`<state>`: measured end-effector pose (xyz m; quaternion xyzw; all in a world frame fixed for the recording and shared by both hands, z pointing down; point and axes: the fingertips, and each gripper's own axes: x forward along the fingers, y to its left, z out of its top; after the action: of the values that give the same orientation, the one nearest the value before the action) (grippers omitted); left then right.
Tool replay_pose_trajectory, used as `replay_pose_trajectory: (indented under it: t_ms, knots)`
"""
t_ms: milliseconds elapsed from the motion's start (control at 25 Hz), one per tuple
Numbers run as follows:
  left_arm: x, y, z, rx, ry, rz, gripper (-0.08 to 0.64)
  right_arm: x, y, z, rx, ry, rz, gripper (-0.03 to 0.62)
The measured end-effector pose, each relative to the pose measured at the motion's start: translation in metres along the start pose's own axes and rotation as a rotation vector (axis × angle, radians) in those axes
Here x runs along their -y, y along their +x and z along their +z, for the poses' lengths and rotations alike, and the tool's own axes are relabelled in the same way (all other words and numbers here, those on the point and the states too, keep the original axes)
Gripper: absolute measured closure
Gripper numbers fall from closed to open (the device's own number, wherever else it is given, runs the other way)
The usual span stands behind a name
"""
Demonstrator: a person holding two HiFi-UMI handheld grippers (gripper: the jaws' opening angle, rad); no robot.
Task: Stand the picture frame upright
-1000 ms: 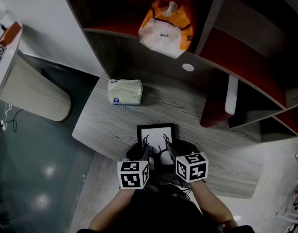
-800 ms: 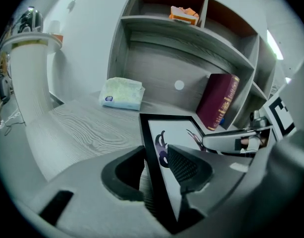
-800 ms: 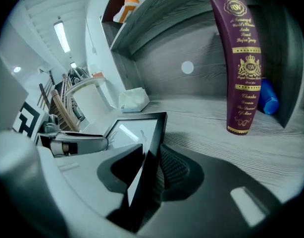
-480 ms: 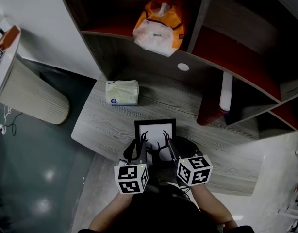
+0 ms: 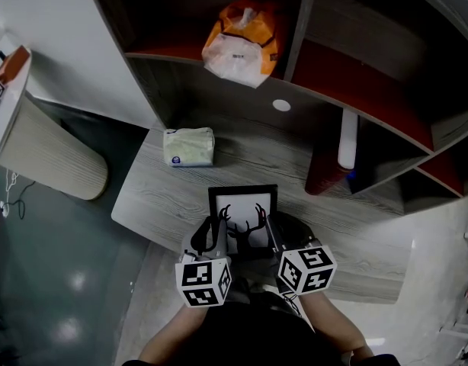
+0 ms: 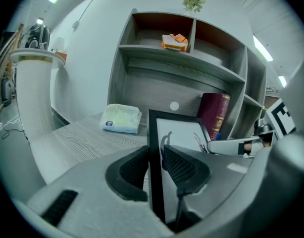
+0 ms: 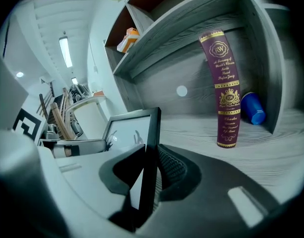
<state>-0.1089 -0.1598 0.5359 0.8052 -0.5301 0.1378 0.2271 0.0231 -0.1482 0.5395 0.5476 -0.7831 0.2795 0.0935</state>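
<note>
The picture frame [image 5: 243,218] is black, with a white print of a deer's head and antlers. It is raised at a tilt over the front of the grey wooden desk [image 5: 165,197], print facing me. My left gripper [image 5: 216,233] has just been closing, and its pads press on the frame's left edge [image 6: 153,133]. My right gripper [image 5: 270,232] has also been closing and clamps the frame's right edge [image 7: 153,128]. In the left gripper view the left gripper [image 6: 154,165] straddles that edge. The right gripper [image 7: 151,170] does the same in its own view. The frame's bottom edge is hidden behind the grippers.
A pack of tissues [image 5: 188,146] lies at the desk's back left. A maroon book [image 5: 324,172] leans in the right cubby beside a blue cup [image 7: 253,108]. An orange and white bag [image 5: 238,43] sits on the shelf above. A ribbed white pillar [image 5: 51,155] stands to the left.
Both grippers have risen and closed in on the frame's side edges. The frame has tipped up from flat, so more of the deer print shows.
</note>
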Motion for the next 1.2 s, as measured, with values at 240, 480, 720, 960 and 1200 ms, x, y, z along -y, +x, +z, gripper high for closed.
replay_pose_trajectory:
  t_ms: [240,480,720,960,1200]
  knots:
    - [0.008,-0.006,0.013,0.045,0.008,-0.021,0.479,0.000,-0.013,0.013,0.063,-0.011,-0.020,0.522]
    - [0.018,-0.015,0.026,0.102,0.016,-0.042,0.486,-0.003,-0.030,0.028,0.136,-0.036,-0.035,0.522]
    - [0.030,-0.027,0.047,0.177,0.034,-0.069,0.489,-0.009,-0.051,0.049,0.224,-0.069,-0.043,0.522]
    - [0.045,-0.037,0.063,0.201,0.062,-0.089,0.491,-0.011,-0.071,0.063,0.262,-0.077,-0.059,0.522]
    - [0.064,-0.042,0.073,0.198,0.090,-0.117,0.491,-0.006,-0.091,0.072,0.287,-0.069,-0.087,0.522]
